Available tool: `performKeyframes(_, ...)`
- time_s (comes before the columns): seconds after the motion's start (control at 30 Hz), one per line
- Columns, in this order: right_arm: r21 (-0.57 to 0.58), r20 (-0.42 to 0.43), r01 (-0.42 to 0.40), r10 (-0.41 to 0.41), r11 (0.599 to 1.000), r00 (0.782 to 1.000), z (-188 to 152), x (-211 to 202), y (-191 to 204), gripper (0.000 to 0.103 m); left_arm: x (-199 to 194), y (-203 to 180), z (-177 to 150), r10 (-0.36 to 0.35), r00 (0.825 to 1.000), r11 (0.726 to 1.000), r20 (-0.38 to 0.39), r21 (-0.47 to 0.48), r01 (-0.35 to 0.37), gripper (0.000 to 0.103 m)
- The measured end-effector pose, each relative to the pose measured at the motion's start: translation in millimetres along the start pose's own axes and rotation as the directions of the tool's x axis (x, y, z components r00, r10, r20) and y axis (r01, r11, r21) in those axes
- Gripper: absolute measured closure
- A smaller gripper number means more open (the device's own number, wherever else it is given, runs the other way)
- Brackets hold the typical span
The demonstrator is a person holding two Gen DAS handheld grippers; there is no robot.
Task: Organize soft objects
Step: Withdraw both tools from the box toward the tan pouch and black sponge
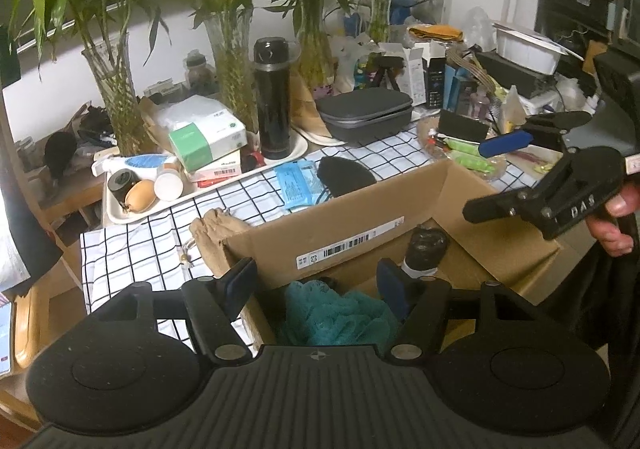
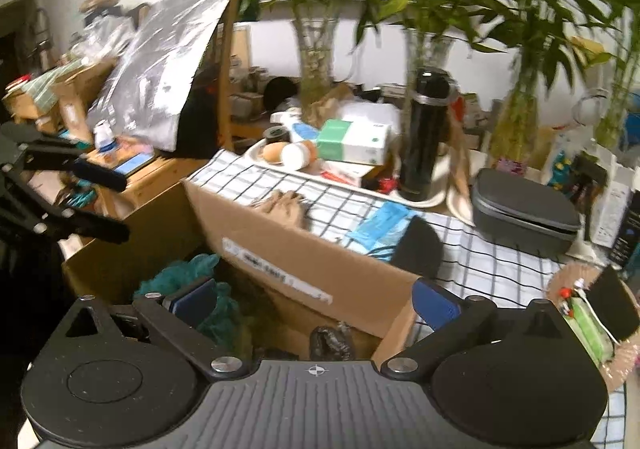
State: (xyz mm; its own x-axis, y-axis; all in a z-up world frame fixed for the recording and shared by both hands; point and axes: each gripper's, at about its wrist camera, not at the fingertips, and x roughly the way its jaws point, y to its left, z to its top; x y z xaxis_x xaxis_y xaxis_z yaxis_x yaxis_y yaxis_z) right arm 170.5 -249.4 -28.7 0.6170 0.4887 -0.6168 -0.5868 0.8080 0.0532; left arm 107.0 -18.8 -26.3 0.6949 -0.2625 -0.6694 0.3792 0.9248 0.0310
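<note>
A cardboard box (image 1: pixel 344 233) sits on the checked-cloth desk (image 1: pixel 132 249). Inside already: a teal mesh sponge (image 1: pixel 336 313) near the left claw (image 1: pixel 316 277) and a black bundle (image 1: pixel 426 245) farther right. Both claws, left and right claw (image 2: pixel 316 301), hover open and empty. Seemingly left: tan cloth (image 1: pixel 212 229), blue packet (image 1: pixel 298 183), black pad (image 1: pixel 346 175) beyond the box.

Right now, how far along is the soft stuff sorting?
Done: teal mesh sponge and a black bundle lie in the box. In hand: nothing; both hand-held grippers, left and right, are open. Left: tan cloth and blue packet on the tablecloth.
</note>
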Motion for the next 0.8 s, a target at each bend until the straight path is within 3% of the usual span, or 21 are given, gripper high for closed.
performKeyframes(0.33, 0.056, 0.021, 0.021, -0.022, 0.998, 1.000, 0.5, 0.0, -10.9, 0.000, -0.4, 5.8, 1.0, 0.012, 1.000, 1.000, 0.029, -0.028, -0.011, 0.038)
performKeyframes(0.8, 0.123, 0.066, 0.105, -0.114, 0.987, 0.991, 4.4, -0.2, -23.4, 0.000, 2.7, 25.8, 4.0, 0.030, 0.995, 0.994, 0.092, -0.110, -0.020, 0.038)
